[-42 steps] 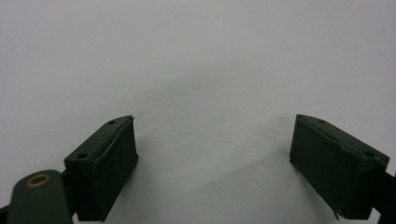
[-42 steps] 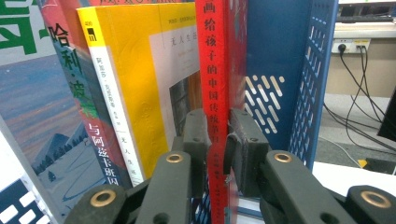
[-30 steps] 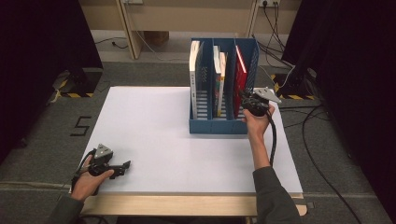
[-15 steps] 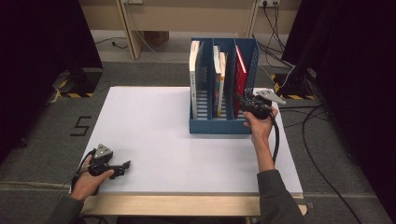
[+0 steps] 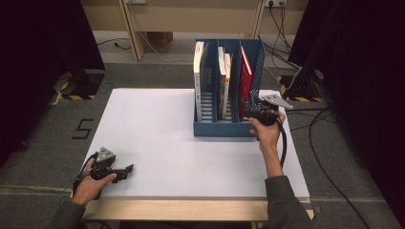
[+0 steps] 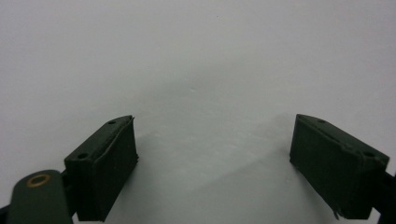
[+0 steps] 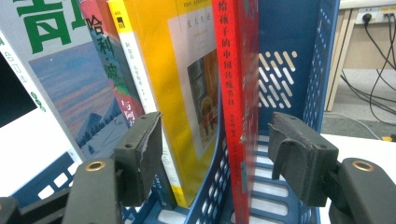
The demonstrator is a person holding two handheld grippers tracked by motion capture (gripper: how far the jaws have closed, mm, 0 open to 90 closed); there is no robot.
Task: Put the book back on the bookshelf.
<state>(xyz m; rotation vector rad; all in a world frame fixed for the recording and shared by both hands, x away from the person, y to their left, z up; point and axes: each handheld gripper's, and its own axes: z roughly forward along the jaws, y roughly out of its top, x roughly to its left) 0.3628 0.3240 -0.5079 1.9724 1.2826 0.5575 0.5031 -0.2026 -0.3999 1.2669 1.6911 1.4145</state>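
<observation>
The right gripper [image 7: 217,154], its jaws just opened, straddles a red book [image 7: 236,93] without touching it; the book stands upright in the rightmost of 3 compartments of a blue file rack [image 5: 255,67]. The left gripper [image 6: 215,163] rests spread wide on the white table [image 5: 153,129].

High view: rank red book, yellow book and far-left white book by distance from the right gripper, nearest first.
From the right gripper:
1. Red book, right compartment, beside the gripper.
2. Yellow book, middle compartment.
3. White book, left compartment, farthest.
</observation>
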